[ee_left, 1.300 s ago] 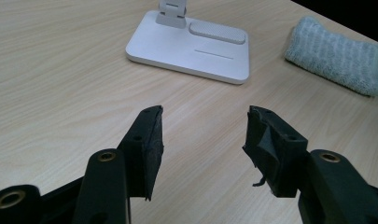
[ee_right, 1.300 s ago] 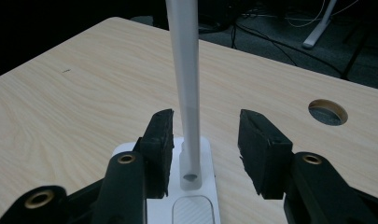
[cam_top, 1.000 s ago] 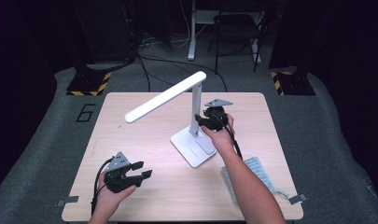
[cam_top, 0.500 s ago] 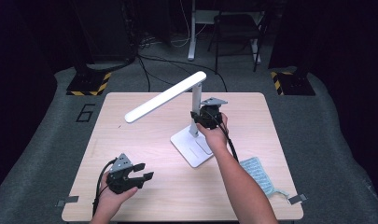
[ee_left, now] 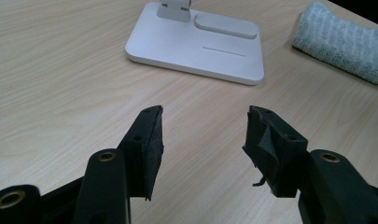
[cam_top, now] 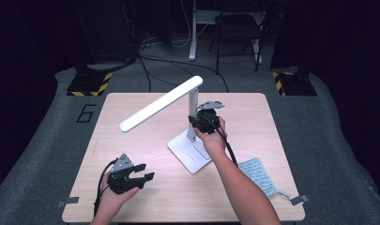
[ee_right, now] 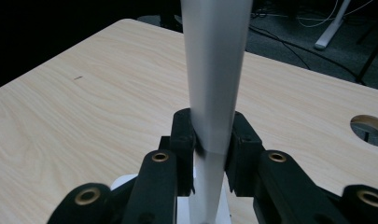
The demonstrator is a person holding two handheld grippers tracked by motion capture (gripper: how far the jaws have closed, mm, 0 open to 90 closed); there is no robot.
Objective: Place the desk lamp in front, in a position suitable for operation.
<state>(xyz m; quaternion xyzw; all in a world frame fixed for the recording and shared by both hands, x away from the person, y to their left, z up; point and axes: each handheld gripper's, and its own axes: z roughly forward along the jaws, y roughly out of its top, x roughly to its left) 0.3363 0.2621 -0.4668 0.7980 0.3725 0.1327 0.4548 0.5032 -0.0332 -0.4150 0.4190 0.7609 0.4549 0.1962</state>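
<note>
I hold my right tongs (cam_top: 197, 123) on the upright post (ee_right: 214, 93) of the white desk lamp (cam_top: 190, 119), which stands a little to the 1 o'clock side of the middle of the table (cam_top: 131, 112). Their jaws have just been closing, and in the right gripper view the two black pads press on the post from both sides, so they are pinching it low, above the flat base (cam_top: 191, 152). The long lamp head (cam_top: 159, 104) goes from the top of the post toward 10 o'clock, tilted down, and hangs over the table without touching it.

My left tongs (cam_top: 144, 172) are near the table edge at about 7 o'clock, in my left hand (cam_top: 113, 197). Their jaws are spread with only the wood between them (in the left gripper view I see the bare table there). They point toward the lamp base, which is well apart from them.

A folded light-blue cloth (cam_top: 259, 174) lies at about 4 o'clock, just beside my right forearm.
</note>
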